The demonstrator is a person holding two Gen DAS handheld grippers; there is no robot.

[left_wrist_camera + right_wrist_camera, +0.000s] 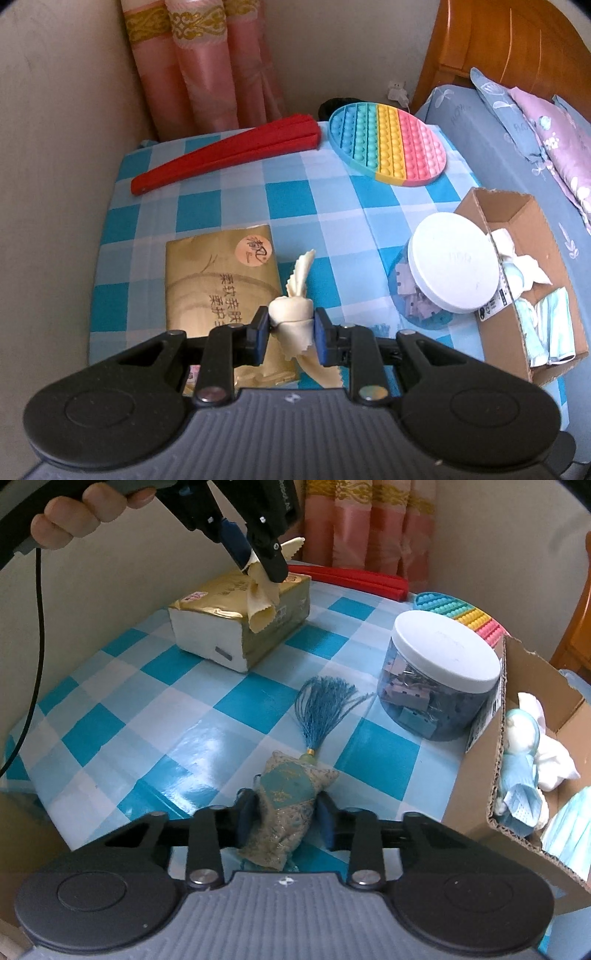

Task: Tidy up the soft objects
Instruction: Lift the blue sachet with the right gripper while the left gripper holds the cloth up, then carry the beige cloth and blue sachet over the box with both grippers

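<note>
I have two soft things in hand, one per gripper. My left gripper point(290, 328) is clamped on one knotted cream cloth point(291, 314), held up over the gold tissue pack point(221, 291); its pinked ends stick out above and below the pads. From the right wrist view I see the same cloth dangling above that pack, with the person's hand point(85, 513) on the left tool. My right gripper point(286, 818) is closed around one green brocade sachet point(288, 801), which lies on the checked tabletop point(147, 709) with its single blue tassel point(325, 709) fanned out ahead.

To the right stands one cardboard box point(495, 746), holding white cloths, pale blue face masks and something round and pearly; I cannot count them surely. Just beside it sits one clear jar point(439, 686) of binder clips with a white lid. Farther back lie one folded red fan point(229, 155) and one rainbow bubble-pop toy point(388, 140). Beyond are pink curtains point(199, 62) and a bed with pillows point(524, 122).
</note>
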